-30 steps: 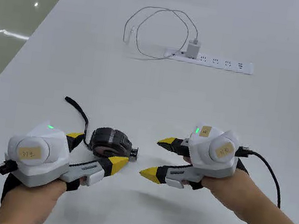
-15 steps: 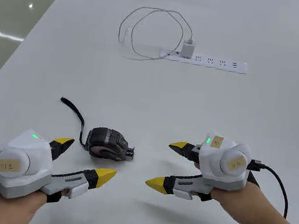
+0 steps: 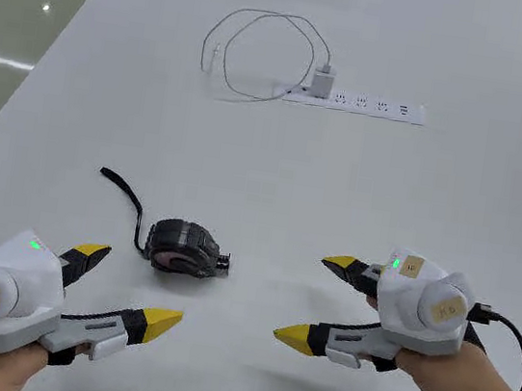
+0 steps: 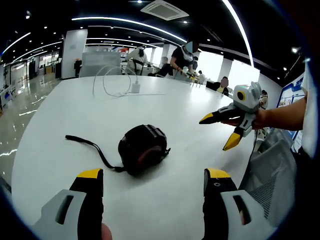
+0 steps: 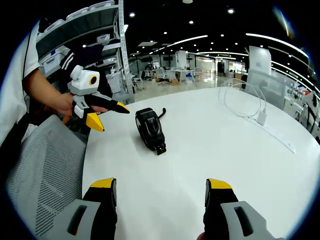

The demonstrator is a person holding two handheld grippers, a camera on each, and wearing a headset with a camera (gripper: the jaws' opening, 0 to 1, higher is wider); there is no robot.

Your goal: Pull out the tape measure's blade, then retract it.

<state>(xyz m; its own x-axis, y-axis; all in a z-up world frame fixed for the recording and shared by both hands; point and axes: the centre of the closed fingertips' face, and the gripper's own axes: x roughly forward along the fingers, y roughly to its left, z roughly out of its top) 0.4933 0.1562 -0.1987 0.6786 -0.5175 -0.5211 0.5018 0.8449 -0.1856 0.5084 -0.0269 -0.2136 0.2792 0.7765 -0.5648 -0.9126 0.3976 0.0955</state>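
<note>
Tape measure [image 3: 186, 247] lying free, people [image 4: 182, 57] (left gripper view)

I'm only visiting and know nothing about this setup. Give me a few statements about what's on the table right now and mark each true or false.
1. The tape measure lies on the white table, touched by neither the left hand-held gripper nor the right hand-held gripper. True.
2. The left hand-held gripper is shut on the tape measure. False: its jaws stand open, apart from the tape measure.
3. A long stretch of blade is pulled out of the tape measure. False: no blade is drawn out; a black strap trails from the case.
4. A charger is plugged into the power strip. True.
</note>
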